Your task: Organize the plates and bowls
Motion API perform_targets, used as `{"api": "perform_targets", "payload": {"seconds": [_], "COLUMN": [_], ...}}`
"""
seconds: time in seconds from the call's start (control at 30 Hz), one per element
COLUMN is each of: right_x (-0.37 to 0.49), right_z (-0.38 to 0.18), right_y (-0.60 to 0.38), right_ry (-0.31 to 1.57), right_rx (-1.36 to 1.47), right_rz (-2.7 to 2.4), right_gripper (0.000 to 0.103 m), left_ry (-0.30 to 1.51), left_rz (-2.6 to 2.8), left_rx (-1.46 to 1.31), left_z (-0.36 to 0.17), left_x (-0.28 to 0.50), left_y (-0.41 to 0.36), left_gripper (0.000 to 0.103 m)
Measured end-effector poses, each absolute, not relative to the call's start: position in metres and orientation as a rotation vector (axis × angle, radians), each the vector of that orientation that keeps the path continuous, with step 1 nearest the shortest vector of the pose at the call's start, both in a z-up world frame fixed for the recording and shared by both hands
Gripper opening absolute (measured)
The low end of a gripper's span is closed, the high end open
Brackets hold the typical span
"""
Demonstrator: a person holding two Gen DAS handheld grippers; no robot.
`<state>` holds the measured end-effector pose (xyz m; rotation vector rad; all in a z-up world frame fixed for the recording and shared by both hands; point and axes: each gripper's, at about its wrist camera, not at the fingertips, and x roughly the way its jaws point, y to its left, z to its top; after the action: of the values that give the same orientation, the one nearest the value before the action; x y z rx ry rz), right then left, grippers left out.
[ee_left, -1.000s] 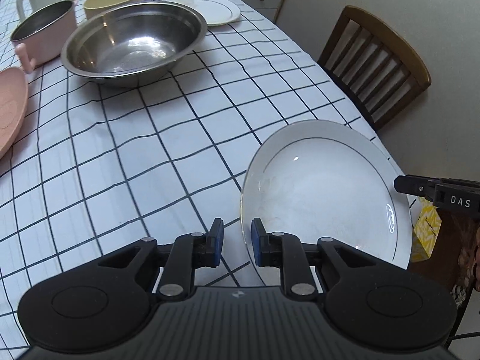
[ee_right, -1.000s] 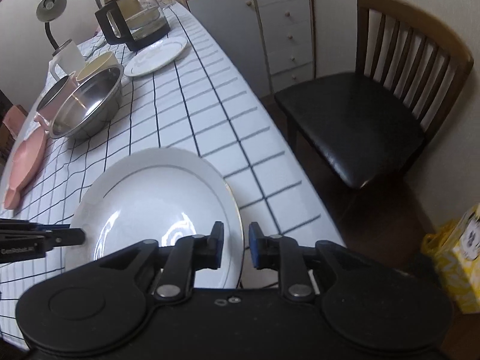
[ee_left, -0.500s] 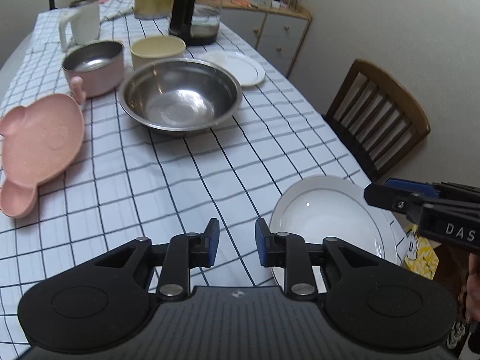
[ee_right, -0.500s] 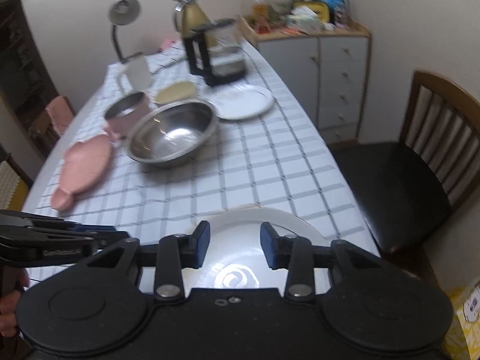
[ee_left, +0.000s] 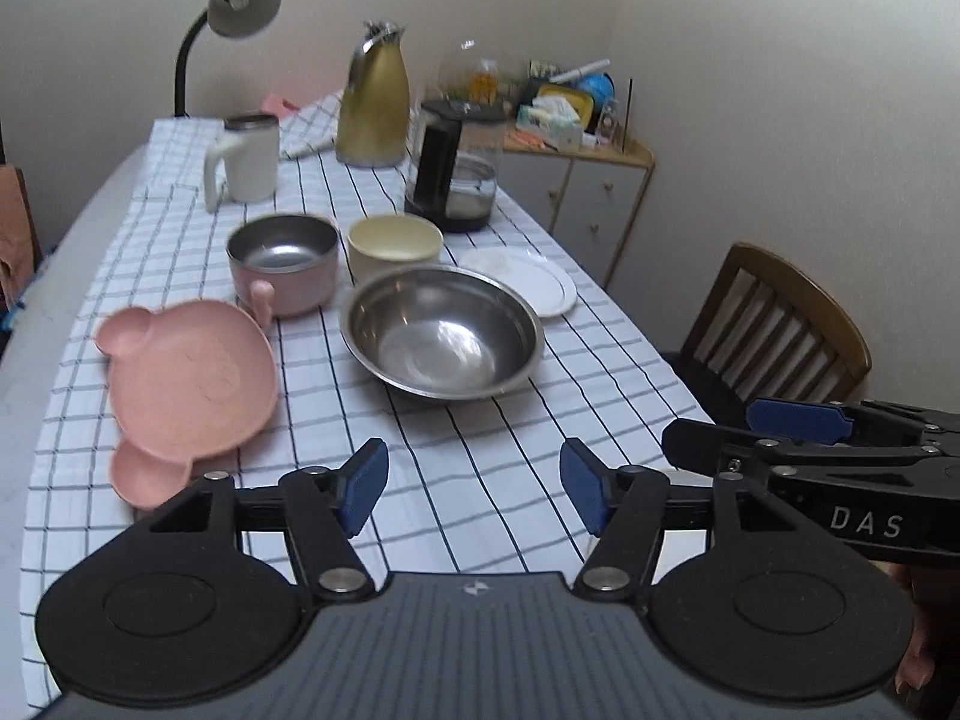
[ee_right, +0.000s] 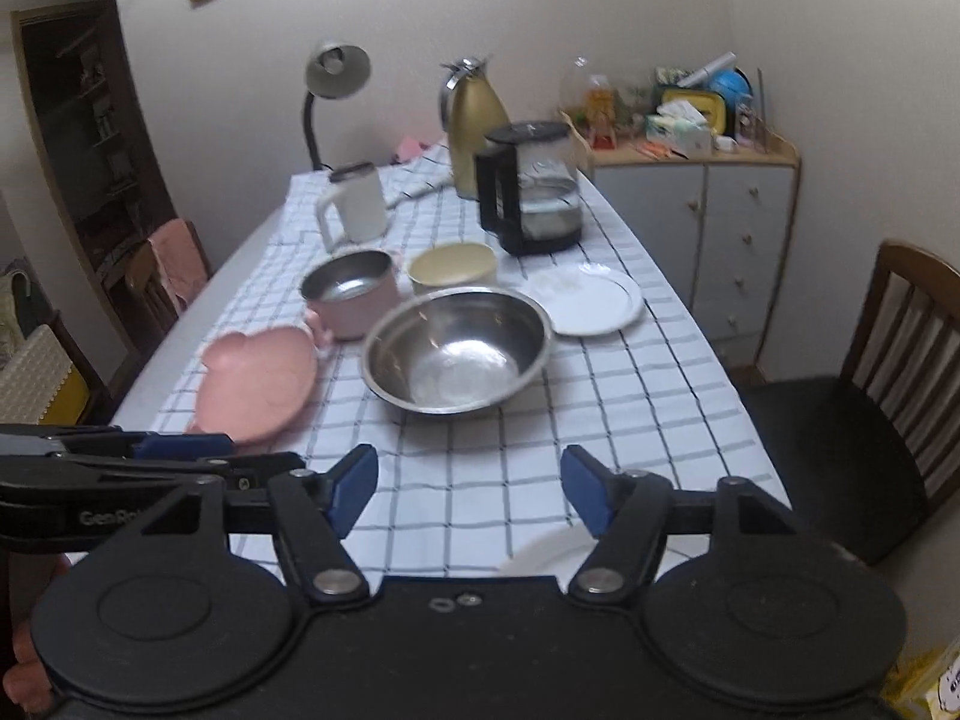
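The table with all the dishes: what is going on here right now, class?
A person holds a gripper in each hand above the near end of the checked table. The left gripper and right gripper are both opening, with nothing between the jaws. A large white plate lies at the near edge, below the right gripper. Farther off sit a steel bowl, a pink bear-shaped plate, a pink pot, a cream bowl and a small white plate, all untouched.
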<state>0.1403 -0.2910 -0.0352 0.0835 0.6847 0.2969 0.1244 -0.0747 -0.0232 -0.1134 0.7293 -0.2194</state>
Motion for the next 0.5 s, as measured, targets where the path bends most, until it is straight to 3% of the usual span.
{"api": "perform_targets", "payload": {"seconds": [0.17, 0.3, 0.5], "right_x": [0.144, 0.151, 0.184], "right_z": [-0.026, -0.017, -0.016], "right_y": [-0.277, -0.271, -0.269], "right_ry": [0.642, 0.593, 0.58], "right_rx": [0.066, 0.056, 0.03], "right_rz": [0.304, 0.302, 0.298], "right_gripper": [0.081, 0.1, 0.102], "left_ry": [0.675, 0.628, 0.626], "left_rz": [-0.169, -0.138, -0.089], "left_rx": [-0.132, -0.143, -0.134], "left_z": [-0.014, -0.009, -0.011], "left_x": [0.125, 0.132, 0.163], "left_y": [-0.059, -0.049, -0.047], "left_gripper": [0.074, 0.084, 0.086]}}
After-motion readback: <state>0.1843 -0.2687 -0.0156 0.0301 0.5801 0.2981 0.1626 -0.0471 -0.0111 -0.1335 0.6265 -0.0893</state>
